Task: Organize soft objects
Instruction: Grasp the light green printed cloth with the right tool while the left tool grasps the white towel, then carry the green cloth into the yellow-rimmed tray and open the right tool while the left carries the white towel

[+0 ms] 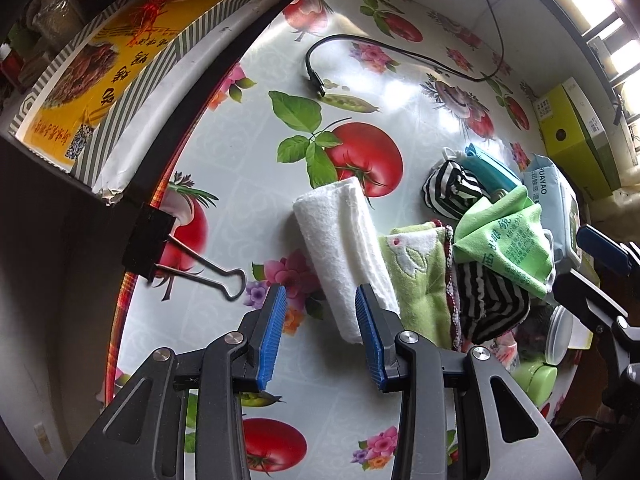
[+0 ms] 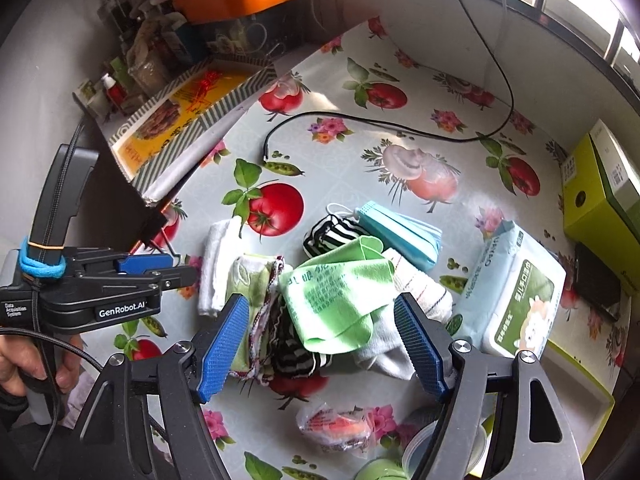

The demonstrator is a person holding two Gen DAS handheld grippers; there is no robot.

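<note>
Looks like we're at the reach-in step, nothing picked up yet imo. Left hand-held gripper (image 1: 320, 312) hangs over the table (image 1: 256, 152) w/ jaws apart and nothing clamped; the near end of the white rolled towel (image 1: 340, 248) sits just beside its right pad, not pinched. Right hand-held gripper (image 2: 320, 332) is spread wide too, straddling the pile but not pressing on anything afaict.

Using the white rolled towel as the landmark: the green embroidered cloth (image 1: 416, 280) lies right against it, on the side away from the binder clip (image 1: 180, 256). Just past that is a striped black & white sock (image 1: 492, 304), w/ the light green printed cloth (image 2: 340, 300) draped on top. Further out from the towel: a second striped sock (image 2: 328, 234), a blue face mask (image 2: 400, 232), and a wipes pack (image 2: 516, 292) at the far side.

Next move prob needs the right one to drop onto the light green cloth and close on just that top layer, not the sock under it. Stuff is floppy and overlapped, so it'll drag neighbours easily.
</note>
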